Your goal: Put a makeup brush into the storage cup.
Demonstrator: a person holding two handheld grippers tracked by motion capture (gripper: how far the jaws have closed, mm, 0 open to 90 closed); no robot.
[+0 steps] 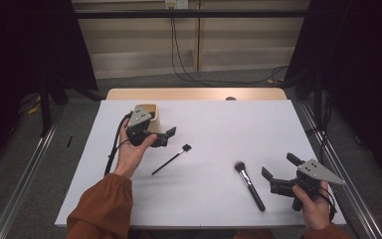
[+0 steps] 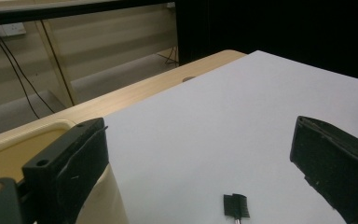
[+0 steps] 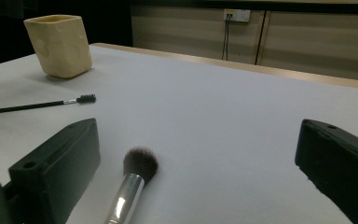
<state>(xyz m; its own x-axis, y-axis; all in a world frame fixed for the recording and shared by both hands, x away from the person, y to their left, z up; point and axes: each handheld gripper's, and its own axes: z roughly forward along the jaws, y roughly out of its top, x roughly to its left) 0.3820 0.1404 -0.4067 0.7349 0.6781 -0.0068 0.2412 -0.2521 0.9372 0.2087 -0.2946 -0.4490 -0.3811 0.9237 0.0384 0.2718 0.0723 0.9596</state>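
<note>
Brushes lie loose on the white tabletop (image 1: 204, 149): a thin black spoolie (image 1: 171, 159) left of centre, its bristle head pointing far-right, and a thicker powder brush (image 1: 250, 185) right of centre with a silver ferrule, its dark tuft at the far end and black handle running toward the near edge. The two are well apart, and neither is held. No brand, label or writing can be read on either brush, on the cup or on the grippers.

A cream cup (image 1: 152, 116) stands upright at the far left of the tabletop. In the high view the left gripper (image 1: 169, 135) and the hand (image 1: 132, 152) holding it cover much of the cup; its fingers are spread wide with nothing between them, pointing right, and in the left gripper view one finger (image 2: 72, 163) sits right against the cup's rim, though contact cannot be confirmed. The spoolie's head shows low between those fingers in that view.

The right gripper (image 1: 280, 167) is at the near right, held by the right hand (image 1: 312, 206), its fingers also wide apart and empty, aimed left toward the powder brush, whose tuft lies just ahead between them in the right gripper view.

Beyond the white sheet a strip of bare wood (image 1: 194, 93) runs along the far edge. Behind it, cables (image 1: 179, 55) hang down a pale wall from a socket (image 1: 175, 4), and dark curtains (image 1: 25, 59) flank both sides.
</note>
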